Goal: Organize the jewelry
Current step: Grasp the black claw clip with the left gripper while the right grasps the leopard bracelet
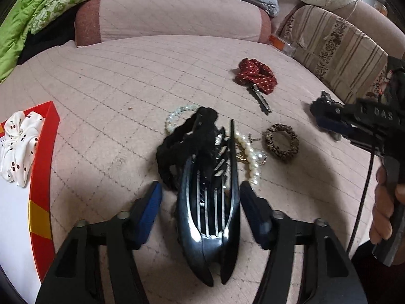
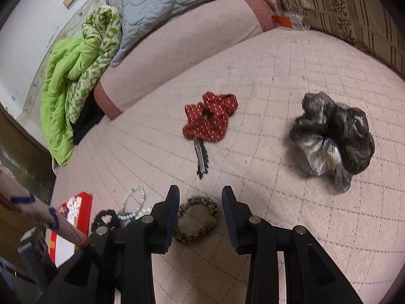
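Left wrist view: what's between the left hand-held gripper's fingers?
A dark hair claw clip lies between the open fingers, pads not touching it. Black scrunchie and pearl bracelet lie just beyond.

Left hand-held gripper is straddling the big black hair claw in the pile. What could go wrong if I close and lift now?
1. The hair claw lies against the black scrunchie and the pearl strand; its teeth could snag them and drag them along.
2. The left hand-held gripper has a gap on both sides of the glossy, curved claw, so it may slip or twist as the pads close.
3. The right hand-held gripper hangs over the leopard hair tie nearby, so the two could bump.
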